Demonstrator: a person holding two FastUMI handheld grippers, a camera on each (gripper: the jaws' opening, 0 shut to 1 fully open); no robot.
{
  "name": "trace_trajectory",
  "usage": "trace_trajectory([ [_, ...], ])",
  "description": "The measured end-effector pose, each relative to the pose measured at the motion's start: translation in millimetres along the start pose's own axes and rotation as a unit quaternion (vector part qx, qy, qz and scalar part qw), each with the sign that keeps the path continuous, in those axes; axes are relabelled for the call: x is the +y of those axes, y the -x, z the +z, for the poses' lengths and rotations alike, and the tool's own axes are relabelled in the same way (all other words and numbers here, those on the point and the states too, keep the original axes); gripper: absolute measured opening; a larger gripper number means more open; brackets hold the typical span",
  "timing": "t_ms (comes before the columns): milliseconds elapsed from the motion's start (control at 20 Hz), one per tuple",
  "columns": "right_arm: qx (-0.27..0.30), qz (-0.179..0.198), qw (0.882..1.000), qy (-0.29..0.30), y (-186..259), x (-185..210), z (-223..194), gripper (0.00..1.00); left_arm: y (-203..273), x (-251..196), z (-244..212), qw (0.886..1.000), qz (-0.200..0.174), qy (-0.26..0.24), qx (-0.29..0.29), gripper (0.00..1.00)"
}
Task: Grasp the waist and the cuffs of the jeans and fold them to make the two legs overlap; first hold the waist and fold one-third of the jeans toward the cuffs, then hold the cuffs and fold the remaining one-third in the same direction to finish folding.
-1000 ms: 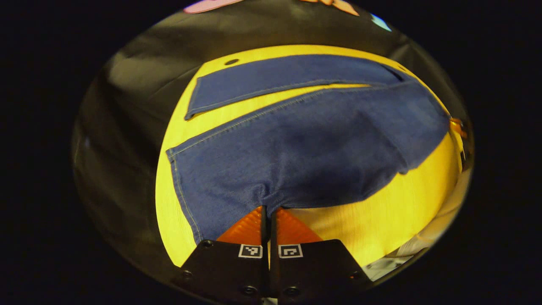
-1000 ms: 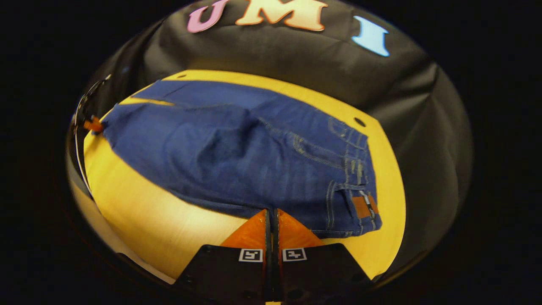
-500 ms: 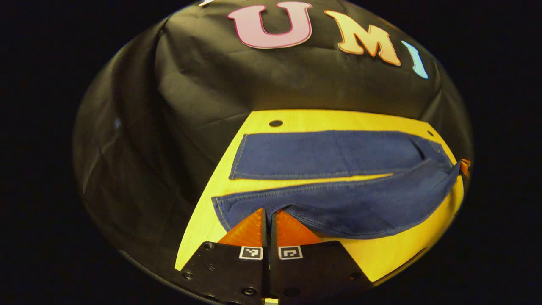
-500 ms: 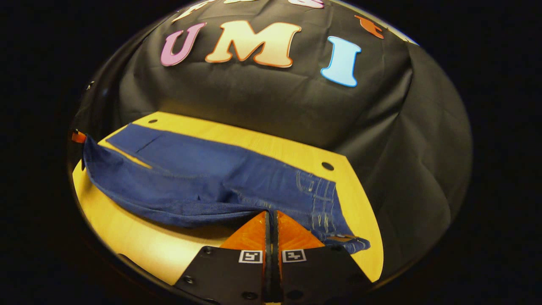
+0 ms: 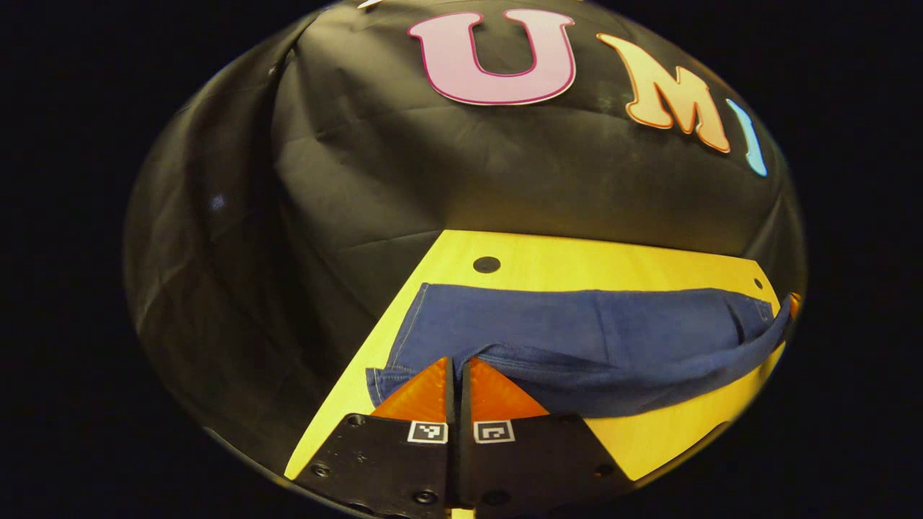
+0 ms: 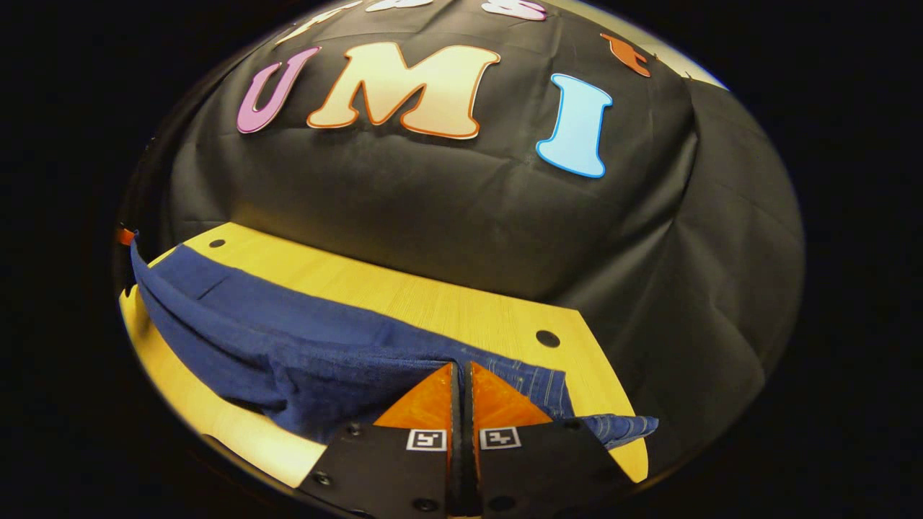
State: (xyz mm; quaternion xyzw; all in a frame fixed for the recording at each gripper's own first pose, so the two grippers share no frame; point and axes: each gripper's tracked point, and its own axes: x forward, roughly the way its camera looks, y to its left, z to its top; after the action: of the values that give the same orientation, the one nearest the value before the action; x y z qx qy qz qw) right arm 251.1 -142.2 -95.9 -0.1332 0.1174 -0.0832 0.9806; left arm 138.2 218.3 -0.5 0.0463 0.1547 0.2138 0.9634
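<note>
Yellow wooden table [image 5: 548,263], black cloth wall [image 6: 447,209]

1 pr jeans [image 5: 577,339], 1 table [image 5: 577,263], 2 tools: left tool [image 5: 457,364], right tool [image 6: 462,369].

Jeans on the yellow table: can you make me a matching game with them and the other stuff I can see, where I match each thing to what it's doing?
Things:
1. jeans
2. left gripper
3. right gripper
4. table

States:
A. has small round holes near its far edge
B. blue, near leg lifted over the far leg
C. shut on the jeans at the cuff end
D. shut on the jeans at the waist end

Pairs: 1-B, 2-C, 3-D, 4-A
</note>
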Motion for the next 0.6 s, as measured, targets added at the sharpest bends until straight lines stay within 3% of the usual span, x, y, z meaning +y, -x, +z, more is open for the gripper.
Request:
trace_trajectory([
  [350,0.023,-0.027,0.998,-0.054,-90,25,-28,0.02,-103,-26,28,0.998,0.047,-0.042,0.012,0.0],
  [600,0.051,-0.024,0.991,-0.121,-125,34,-61,0.02,-102,-33,36,0.994,0.078,-0.065,-0.035,0.0],
])
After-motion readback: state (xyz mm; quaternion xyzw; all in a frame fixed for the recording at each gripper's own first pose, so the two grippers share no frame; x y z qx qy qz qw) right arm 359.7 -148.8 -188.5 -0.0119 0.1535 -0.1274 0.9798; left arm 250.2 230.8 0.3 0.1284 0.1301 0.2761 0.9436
